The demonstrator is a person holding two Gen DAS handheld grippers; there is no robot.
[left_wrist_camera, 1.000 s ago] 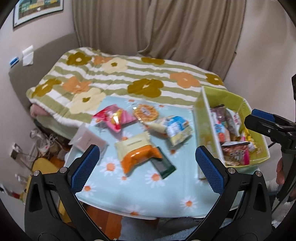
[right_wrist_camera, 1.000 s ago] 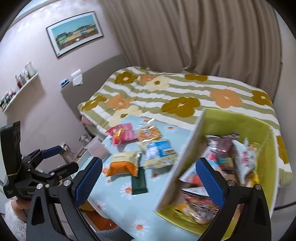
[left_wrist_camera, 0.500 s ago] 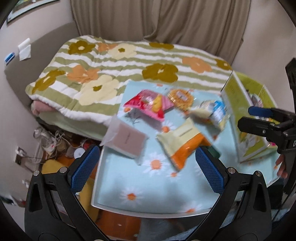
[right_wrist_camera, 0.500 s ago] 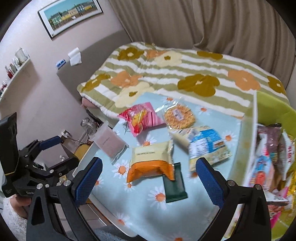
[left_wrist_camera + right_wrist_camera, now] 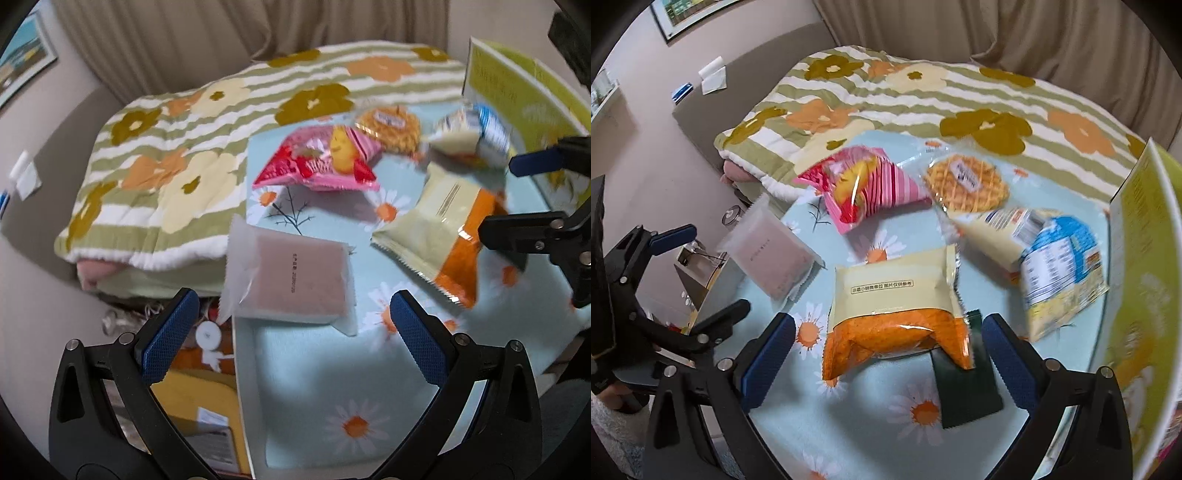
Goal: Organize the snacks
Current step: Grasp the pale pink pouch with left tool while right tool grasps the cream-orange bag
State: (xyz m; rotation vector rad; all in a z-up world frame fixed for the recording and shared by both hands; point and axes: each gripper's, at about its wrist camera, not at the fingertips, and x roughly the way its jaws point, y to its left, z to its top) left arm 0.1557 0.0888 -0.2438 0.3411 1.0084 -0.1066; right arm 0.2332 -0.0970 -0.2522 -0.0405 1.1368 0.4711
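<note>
Snack packs lie on a daisy-print table [image 5: 332, 376]. A frosted pack with a brown block [image 5: 291, 275] hangs over the table's left edge; my open left gripper [image 5: 291, 325] hovers just short of it, jaws on either side. A cream-and-orange bag [image 5: 897, 299] lies in front of my open right gripper [image 5: 886, 347], partly over a dark green packet [image 5: 967, 391]. A pink bag [image 5: 864, 188], a waffle [image 5: 967, 181] and a blue-and-white bag [image 5: 1052, 258] lie beyond. The yellow-green snack box [image 5: 1145, 266] stands at the right.
A bed with a flowered striped quilt [image 5: 177, 155] borders the table's far side. Cables and a yellow box [image 5: 192, 398] lie on the floor left of the table. The right gripper shows in the left wrist view [image 5: 532, 192], above the orange bag.
Both grippers have swung left and come down toward the table. The left one now faces the frosted pack, the right one the orange bag. The snack box has slid to the right edge of view.
</note>
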